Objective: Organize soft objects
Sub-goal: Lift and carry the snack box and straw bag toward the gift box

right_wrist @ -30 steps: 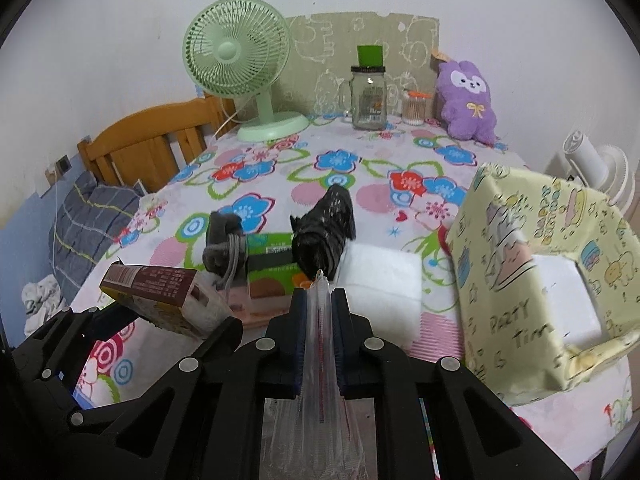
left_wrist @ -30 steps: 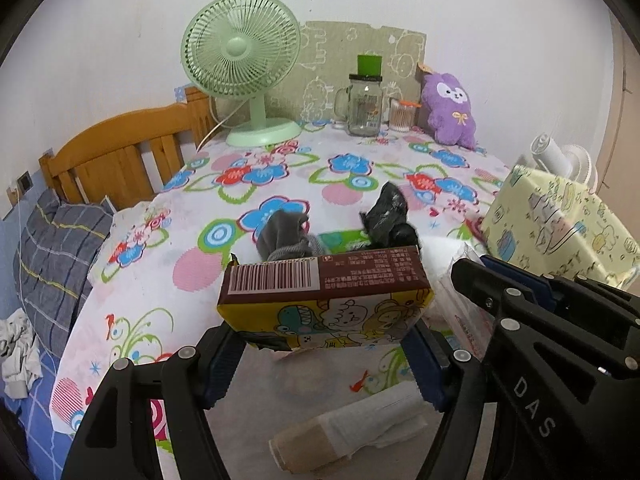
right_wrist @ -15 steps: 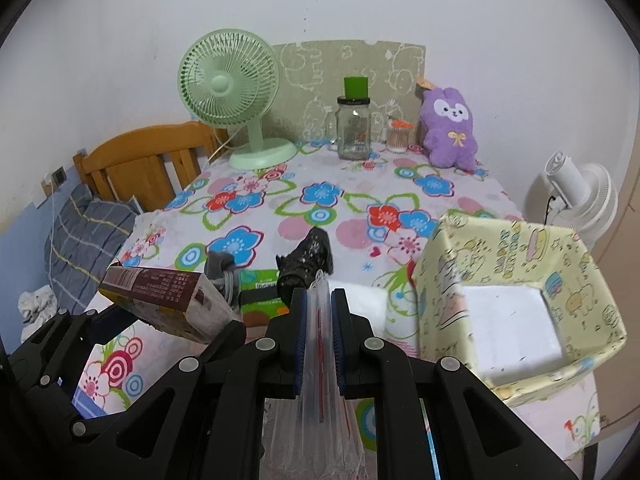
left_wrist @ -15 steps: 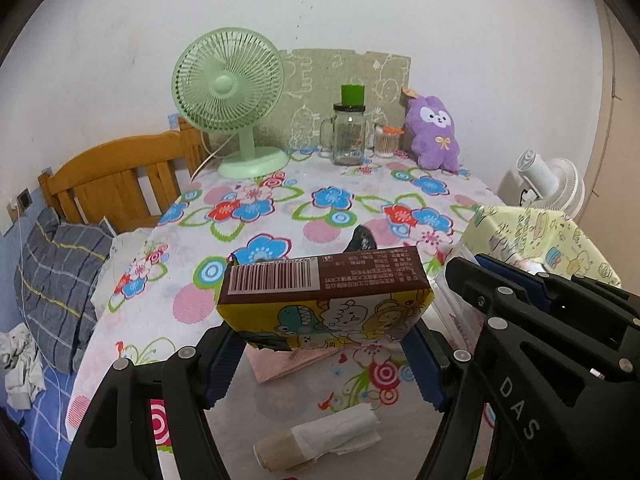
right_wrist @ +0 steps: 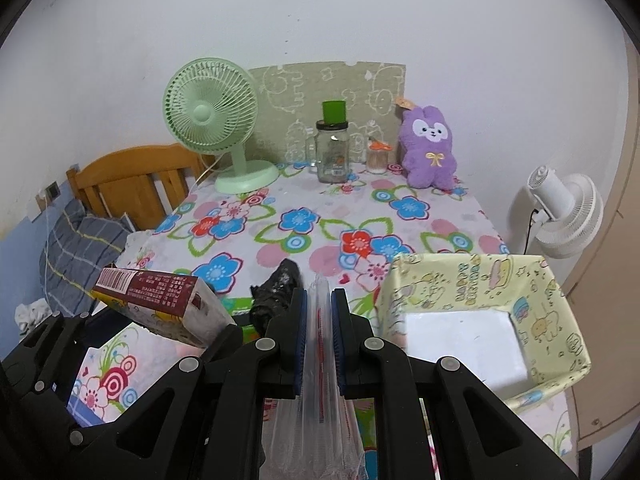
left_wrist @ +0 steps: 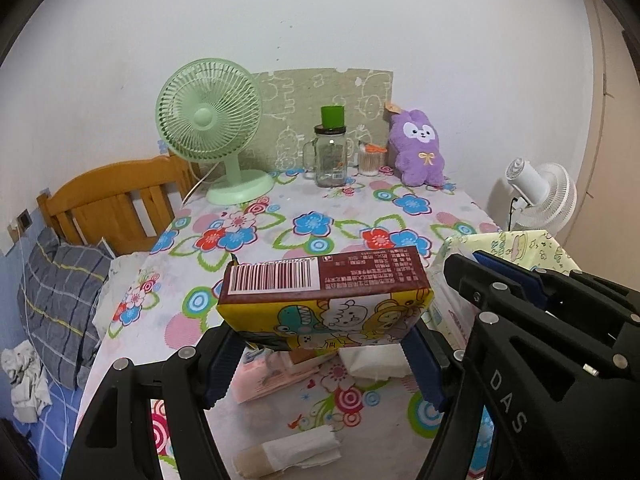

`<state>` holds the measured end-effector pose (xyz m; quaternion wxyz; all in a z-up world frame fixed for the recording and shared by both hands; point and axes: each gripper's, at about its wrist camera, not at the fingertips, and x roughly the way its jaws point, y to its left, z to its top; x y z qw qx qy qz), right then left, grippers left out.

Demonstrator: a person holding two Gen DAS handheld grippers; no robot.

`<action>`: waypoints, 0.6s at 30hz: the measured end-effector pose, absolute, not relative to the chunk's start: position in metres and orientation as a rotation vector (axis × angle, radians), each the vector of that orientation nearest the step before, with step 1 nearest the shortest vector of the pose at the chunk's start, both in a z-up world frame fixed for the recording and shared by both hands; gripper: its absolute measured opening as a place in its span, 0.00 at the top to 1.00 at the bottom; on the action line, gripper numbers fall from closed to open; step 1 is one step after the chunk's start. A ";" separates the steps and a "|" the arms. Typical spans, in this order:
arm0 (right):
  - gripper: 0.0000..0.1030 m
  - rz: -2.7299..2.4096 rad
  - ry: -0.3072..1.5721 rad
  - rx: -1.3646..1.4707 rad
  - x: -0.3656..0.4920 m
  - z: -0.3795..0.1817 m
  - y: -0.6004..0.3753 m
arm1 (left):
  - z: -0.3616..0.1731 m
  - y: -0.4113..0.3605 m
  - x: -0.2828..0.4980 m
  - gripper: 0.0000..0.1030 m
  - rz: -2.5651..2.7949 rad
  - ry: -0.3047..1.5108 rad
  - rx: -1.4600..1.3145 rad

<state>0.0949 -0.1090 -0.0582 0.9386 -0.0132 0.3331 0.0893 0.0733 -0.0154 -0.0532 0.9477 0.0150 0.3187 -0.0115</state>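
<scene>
While your left tool point(left_wrist: 324, 354) clamps the cartoon-printed box point(left_wrist: 326, 304) across its width, with a blue pad on each end, the box is held clear above the tabletop point(left_wrist: 320, 224), barcode side facing up. Your right tool point(right_wrist: 319, 330) is closed on a clear plastic bag point(right_wrist: 320, 412), whose thin film is pinched flat between the two blue pads and hangs down toward the camera. From the right wrist view, the box appears at lower left, tilted, in the left tool. Beyond the right tool's tips, a dark crumpled cloth item point(right_wrist: 276, 294) lies on the floral tablecloth, with a green packet point(right_wrist: 236, 304) just beside it. A yellow patterned bin point(right_wrist: 476, 320), open at the top with a white floor, stands at the right edge of the tabletop. Beneath the held box, the left wrist view shows a pink packet point(left_wrist: 272, 376), a folded white tissue pad point(left_wrist: 372, 362) and, nearer the camera, a rolled white cloth point(left_wrist: 288, 452). At the far edge of the tabletop stand a green desk fan point(left_wrist: 212, 132), a glass jar point(left_wrist: 331, 156) with a green cup on its lid, and a purple plush toy point(left_wrist: 420, 148). A white fan point(right_wrist: 564, 216) stands beyond the right edge of the tabletop.
</scene>
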 end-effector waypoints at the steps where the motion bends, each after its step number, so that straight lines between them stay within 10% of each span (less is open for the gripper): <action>1: 0.86 0.178 0.679 -0.027 0.096 -0.057 -0.112 | -0.052 -0.019 0.074 0.27 -0.028 0.647 0.031; 18: 0.86 0.132 0.644 -0.003 0.107 -0.040 -0.165 | -0.036 -0.068 0.086 0.27 -0.096 0.618 0.030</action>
